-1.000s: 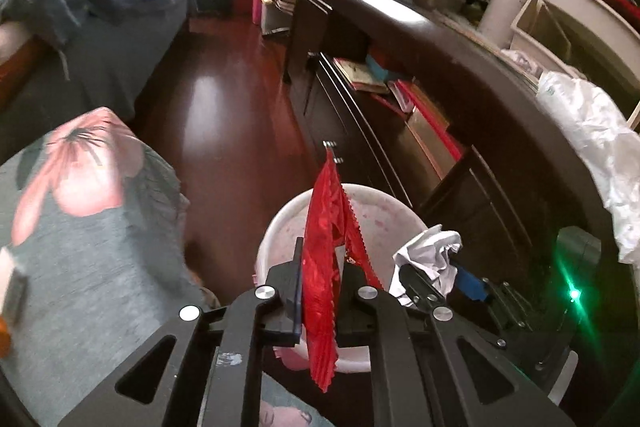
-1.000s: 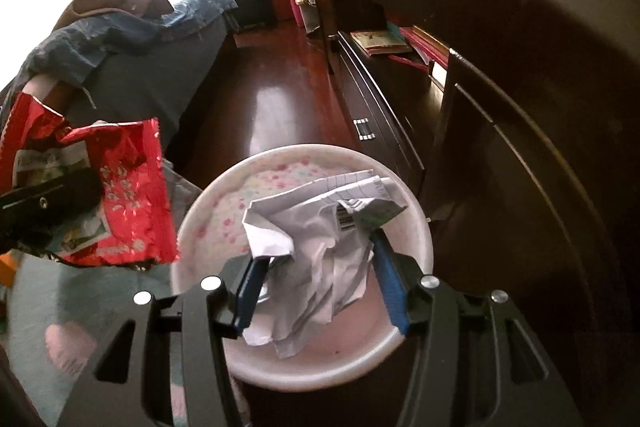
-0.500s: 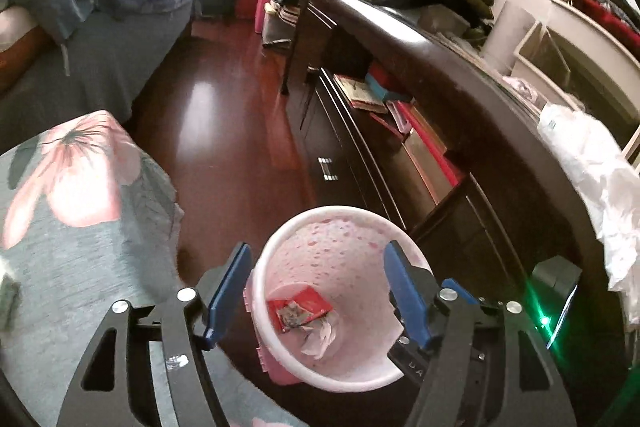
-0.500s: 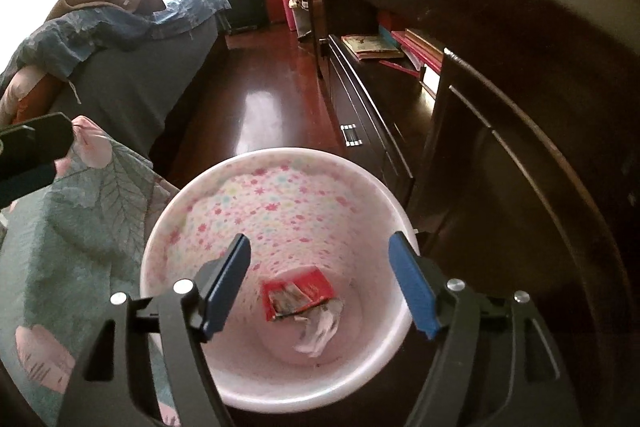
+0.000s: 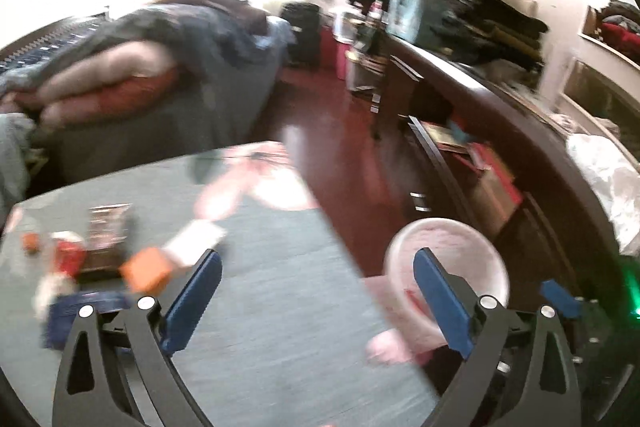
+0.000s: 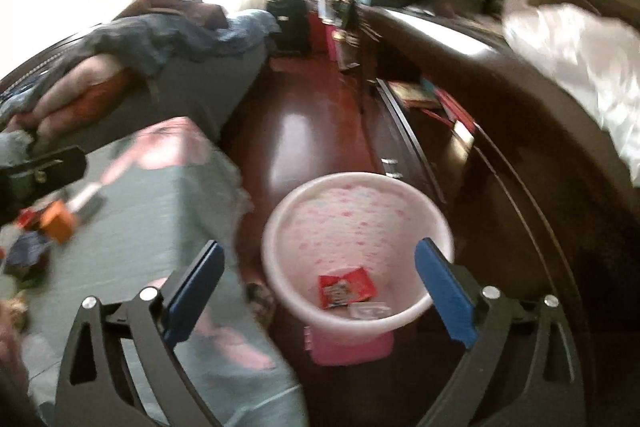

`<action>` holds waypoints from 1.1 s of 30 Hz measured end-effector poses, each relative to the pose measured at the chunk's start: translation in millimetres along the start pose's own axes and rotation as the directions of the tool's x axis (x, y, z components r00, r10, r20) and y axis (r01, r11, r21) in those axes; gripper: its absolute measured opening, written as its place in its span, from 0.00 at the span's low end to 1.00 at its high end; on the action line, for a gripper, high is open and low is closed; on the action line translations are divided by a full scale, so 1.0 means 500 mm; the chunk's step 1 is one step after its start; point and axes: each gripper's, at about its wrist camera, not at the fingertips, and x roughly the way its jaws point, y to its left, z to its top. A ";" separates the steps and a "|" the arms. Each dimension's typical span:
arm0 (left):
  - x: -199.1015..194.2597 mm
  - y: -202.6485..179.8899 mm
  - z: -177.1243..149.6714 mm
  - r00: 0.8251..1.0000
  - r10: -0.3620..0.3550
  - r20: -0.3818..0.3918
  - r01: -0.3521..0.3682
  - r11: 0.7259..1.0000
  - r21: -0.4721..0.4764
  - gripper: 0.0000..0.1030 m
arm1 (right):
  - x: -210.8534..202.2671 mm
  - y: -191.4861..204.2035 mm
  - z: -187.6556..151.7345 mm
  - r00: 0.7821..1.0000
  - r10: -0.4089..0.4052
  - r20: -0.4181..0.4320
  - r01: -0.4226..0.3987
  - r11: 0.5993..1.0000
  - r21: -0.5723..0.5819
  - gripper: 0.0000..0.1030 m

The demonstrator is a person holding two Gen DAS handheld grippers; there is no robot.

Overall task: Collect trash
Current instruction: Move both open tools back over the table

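A pink flowered waste bin (image 6: 356, 203) stands on the floor beside the table; inside lie a red snack wrapper (image 6: 347, 285) and a crumpled white paper (image 6: 370, 309). My right gripper (image 6: 318, 285) hangs above and in front of the bin, its jaws opening wide with nothing between them. My left gripper (image 5: 316, 291) is over the grey-green tablecloth (image 5: 272, 327), jaws opening wide and empty, with the bin (image 5: 444, 247) at its right finger. More litter sits at the table's left: an orange box (image 5: 146, 273), a white wrapper (image 5: 192, 243) and a dark blue packet (image 5: 80, 311). Both views are blurred.
A long dark wooden cabinet (image 6: 520, 187) with shelves of books runs along the right, with white plastic (image 6: 580, 67) on top. A bed heaped with clothes (image 5: 160, 67) lies at the back left. Red-brown floor (image 6: 304, 131) runs between them.
Both grippers opened and dropped their trash, the red wrapper and the white paper, into the bin. Both then rose and pulled back; the left swung left over the table.
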 end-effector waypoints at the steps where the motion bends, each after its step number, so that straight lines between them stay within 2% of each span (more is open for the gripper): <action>1: -0.013 0.021 -0.004 1.000 0.023 0.002 -0.023 1.000 -0.006 0.96 | -0.012 0.017 0.000 1.000 0.017 0.006 -0.017 1.000 -0.013 0.96; 4: -0.039 0.077 -0.018 0.996 0.091 -0.010 -0.091 0.996 -0.021 0.96 | -0.043 0.080 0.000 0.997 0.081 0.008 -0.080 0.996 -0.050 0.97; 8: -0.047 0.171 -0.051 0.978 0.196 -0.068 -0.200 0.978 -0.064 0.96 | -0.070 0.156 -0.002 0.990 0.143 0.002 -0.142 0.984 -0.111 0.97; 11: -0.035 0.236 -0.076 0.968 0.213 -0.131 -0.229 0.966 -0.121 0.96 | -0.074 0.208 -0.003 0.986 0.167 -0.012 -0.167 0.975 -0.148 0.97; 14: -0.011 0.302 -0.099 0.961 0.189 -0.201 -0.228 0.954 -0.196 0.96 | -0.069 0.248 -0.007 0.982 0.187 -0.034 -0.190 0.967 -0.171 0.97; 16: -0.002 0.343 -0.113 0.964 0.133 -0.231 -0.194 0.945 -0.262 0.96 | -0.065 0.273 -0.006 0.979 0.197 -0.045 -0.202 0.961 -0.186 0.97; 20: 0.002 0.401 -0.135 0.973 0.007 -0.230 -0.100 0.914 -0.393 0.96 | -0.060 0.316 -0.009 0.976 0.211 -0.056 -0.219 0.951 -0.220 0.97; 24: 0.006 0.444 -0.158 0.972 -0.059 -0.225 -0.063 0.865 -0.498 0.96 | -0.060 0.348 -0.009 0.973 0.225 -0.058 -0.232 0.941 -0.245 0.97; 28: -0.009 0.468 -0.172 0.981 -0.065 -0.185 -0.049 0.833 -0.551 0.96 | -0.059 0.371 -0.010 0.971 0.233 -0.061 -0.241 0.933 -0.268 0.97; 33: 0.004 0.477 -0.160 0.983 -0.065 -0.173 -0.043 0.830 -0.556 0.96 | -0.061 0.388 -0.011 0.969 0.242 -0.059 -0.249 0.927 -0.280 0.97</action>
